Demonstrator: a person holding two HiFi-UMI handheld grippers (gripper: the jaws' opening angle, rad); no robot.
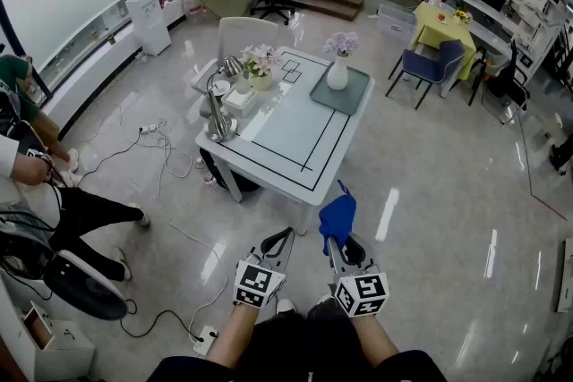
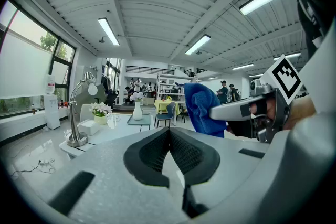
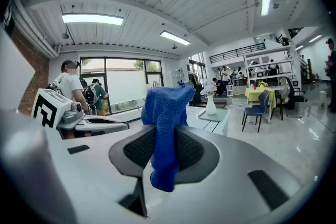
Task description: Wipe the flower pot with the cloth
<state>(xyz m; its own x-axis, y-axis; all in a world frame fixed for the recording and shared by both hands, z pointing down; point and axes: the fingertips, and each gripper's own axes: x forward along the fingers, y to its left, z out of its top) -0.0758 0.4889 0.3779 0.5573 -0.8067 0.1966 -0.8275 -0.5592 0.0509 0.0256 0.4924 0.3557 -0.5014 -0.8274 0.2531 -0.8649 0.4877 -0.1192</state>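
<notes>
The flower pot [image 1: 260,80], small and pale with white and pink blooms, stands on the far left part of the white table [image 1: 295,139]; it shows small in the left gripper view [image 2: 100,119]. My right gripper [image 1: 334,242] is shut on a blue cloth [image 1: 338,217], which bunches up above the jaws [image 3: 165,110] and hangs down between them. Beside it, my left gripper [image 1: 286,233] is shut with nothing in it [image 2: 169,134]. Both grippers hover over the floor, short of the table's near corner. From the left gripper view the cloth [image 2: 202,107] sits at right.
A white vase [image 1: 337,72] with purple flowers stands on a grey tray [image 1: 351,98]. A desk lamp [image 1: 218,116] and a tissue box [image 1: 240,99] share the table. Cables [image 1: 161,158] and a power strip [image 1: 204,338] lie on the floor; a seated person [image 1: 63,201] is at left.
</notes>
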